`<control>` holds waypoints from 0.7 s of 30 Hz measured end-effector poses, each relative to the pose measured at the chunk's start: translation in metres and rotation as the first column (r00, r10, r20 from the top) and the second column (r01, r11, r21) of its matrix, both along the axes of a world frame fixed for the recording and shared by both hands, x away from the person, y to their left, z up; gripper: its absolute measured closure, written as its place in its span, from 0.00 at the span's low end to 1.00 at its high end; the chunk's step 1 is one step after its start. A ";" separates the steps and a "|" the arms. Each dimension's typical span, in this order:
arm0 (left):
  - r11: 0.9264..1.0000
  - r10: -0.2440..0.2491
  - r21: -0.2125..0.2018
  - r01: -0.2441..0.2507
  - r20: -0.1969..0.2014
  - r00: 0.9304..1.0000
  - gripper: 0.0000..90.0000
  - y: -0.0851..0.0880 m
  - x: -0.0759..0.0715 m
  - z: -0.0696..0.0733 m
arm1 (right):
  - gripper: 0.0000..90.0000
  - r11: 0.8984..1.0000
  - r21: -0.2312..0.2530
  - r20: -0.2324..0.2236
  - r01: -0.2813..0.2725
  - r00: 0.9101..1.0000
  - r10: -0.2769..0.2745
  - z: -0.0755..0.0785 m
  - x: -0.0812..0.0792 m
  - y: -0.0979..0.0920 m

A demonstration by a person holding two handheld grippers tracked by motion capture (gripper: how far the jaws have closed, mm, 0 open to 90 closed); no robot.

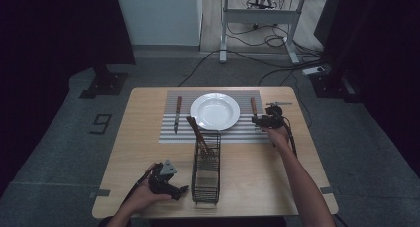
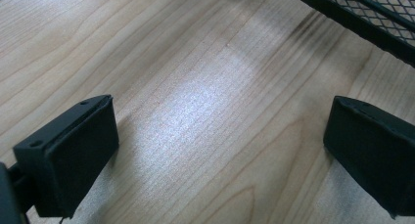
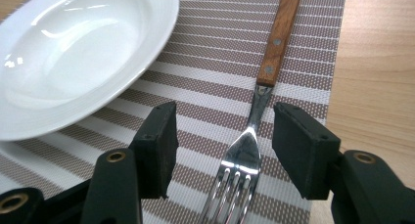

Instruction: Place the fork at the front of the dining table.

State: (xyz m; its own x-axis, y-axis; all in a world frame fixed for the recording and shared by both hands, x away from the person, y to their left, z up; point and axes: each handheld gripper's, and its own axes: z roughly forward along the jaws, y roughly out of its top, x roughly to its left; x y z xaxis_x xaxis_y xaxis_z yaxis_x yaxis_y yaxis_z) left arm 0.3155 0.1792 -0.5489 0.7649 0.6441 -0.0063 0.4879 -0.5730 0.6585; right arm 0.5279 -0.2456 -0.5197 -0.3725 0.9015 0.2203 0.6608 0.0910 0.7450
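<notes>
A fork [image 3: 254, 121] with a wooden handle lies flat on the striped placemat [image 3: 210, 33], to the right of a white plate [image 3: 73, 48]. My right gripper [image 3: 225, 145] stands open just above the fork's tines, one jaw on each side, pads clear of the metal. In the high view the right gripper [image 1: 261, 120] sits at the mat's right edge beside the fork [image 1: 253, 105]. My left gripper [image 1: 179, 191] rests open at the table's near left, over bare wood [image 2: 205, 116], nothing between its jaws.
A black wire basket [image 1: 205, 172] stands in the table's near middle with a wooden-handled utensil [image 1: 198, 133] leaning out of it. A knife [image 1: 178, 113] lies on the mat left of the plate [image 1: 215, 111]. The basket's mesh edge [image 2: 372, 18] is near the left gripper.
</notes>
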 end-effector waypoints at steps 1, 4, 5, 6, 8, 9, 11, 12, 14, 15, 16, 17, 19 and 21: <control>1.000 0.000 0.000 0.000 0.000 1.000 0.00 0.000 0.000 0.000 | 0.48 1.000 0.000 0.000 -0.004 1.000 0.004 0.001 -0.003 0.000; 1.000 0.000 0.000 0.000 0.000 1.000 0.00 0.000 0.000 0.000 | 0.48 1.000 0.004 0.006 -0.021 1.000 0.021 0.006 -0.011 -0.003; 1.000 0.000 0.000 0.000 0.000 1.000 0.00 0.000 0.000 0.000 | 0.48 1.000 0.008 0.014 -0.025 1.000 0.025 0.007 -0.015 -0.004; 1.000 0.000 0.000 0.000 0.000 1.000 0.00 0.000 0.000 0.000 | 0.48 0.999 0.014 0.017 -0.030 0.999 0.030 0.010 -0.019 -0.006; 1.000 0.000 0.000 0.000 0.000 1.000 0.00 0.000 0.000 0.000 | 0.48 0.999 0.017 0.026 -0.037 0.999 0.036 0.013 -0.025 -0.007; 1.000 0.000 0.000 0.000 0.000 1.000 0.00 0.000 0.000 0.000 | 0.47 0.999 0.011 0.030 -0.045 0.999 0.045 0.016 -0.030 -0.008; 1.000 0.000 0.000 0.000 0.000 1.000 0.00 0.000 0.000 0.000 | 0.47 0.998 0.010 0.044 -0.056 0.997 0.056 0.020 -0.038 -0.010; 1.000 0.000 0.000 0.000 0.000 1.000 0.00 0.000 0.000 0.000 | 0.47 0.998 0.019 0.052 -0.065 0.997 0.064 0.023 -0.045 -0.011; 1.000 0.000 0.000 0.000 0.000 1.000 0.00 0.000 0.000 0.000 | 0.47 0.997 0.019 0.058 -0.079 0.995 0.078 0.027 -0.054 -0.012; 1.000 0.000 0.000 0.000 0.000 1.000 0.00 0.000 0.000 0.000 | 0.47 0.996 0.017 0.069 -0.089 0.994 0.087 0.030 -0.059 -0.012; 1.000 0.000 0.000 0.000 0.000 1.000 0.00 0.000 0.000 0.000 | 0.47 0.995 0.016 0.075 -0.100 0.992 0.098 0.032 -0.064 -0.012; 1.000 0.000 0.000 0.000 0.000 1.000 0.00 0.000 0.000 0.000 | 0.47 0.994 0.021 0.081 -0.108 0.991 0.106 0.034 -0.069 -0.011; 1.000 0.000 0.000 0.000 0.000 1.000 0.00 0.000 0.000 0.000 | 0.47 0.991 0.021 0.094 -0.131 0.987 0.128 0.038 -0.080 -0.009; 1.000 0.000 0.000 0.000 0.000 1.000 0.00 0.000 0.000 0.000 | 0.47 0.988 0.027 0.106 -0.153 0.983 0.149 0.041 -0.090 -0.006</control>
